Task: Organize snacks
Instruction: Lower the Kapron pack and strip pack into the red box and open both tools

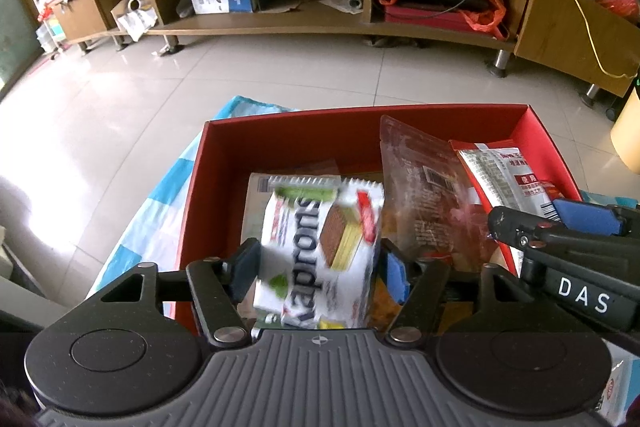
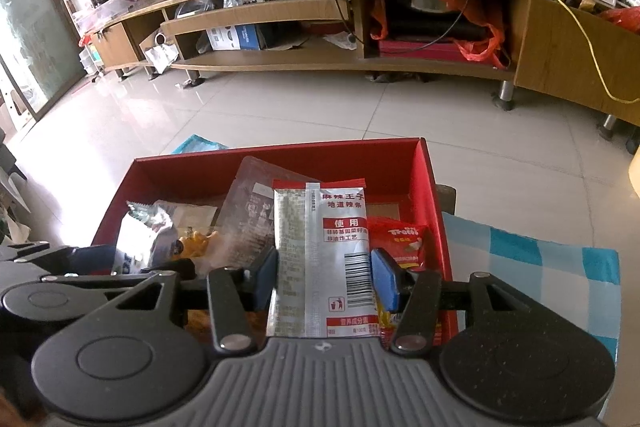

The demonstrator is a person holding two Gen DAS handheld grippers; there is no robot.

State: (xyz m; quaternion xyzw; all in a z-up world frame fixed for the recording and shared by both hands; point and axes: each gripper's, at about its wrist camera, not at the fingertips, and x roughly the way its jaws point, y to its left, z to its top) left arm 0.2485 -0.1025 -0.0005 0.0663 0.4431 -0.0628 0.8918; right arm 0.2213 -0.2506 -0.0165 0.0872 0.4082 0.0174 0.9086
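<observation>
The left gripper (image 1: pixel 318 267) pinches a white wafer pack (image 1: pixel 320 247), low in the frame over the red box (image 1: pixel 280 139). The right gripper (image 2: pixel 326 279) pinches a silver packet (image 2: pixel 320 259). Both packs stand upright, pointing away.

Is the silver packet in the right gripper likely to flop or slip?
Probably fairly stiff: the silver packet stands flat and upright between the right gripper pads. Its glossy film may be slippery. It looks thin, so likely light.
</observation>
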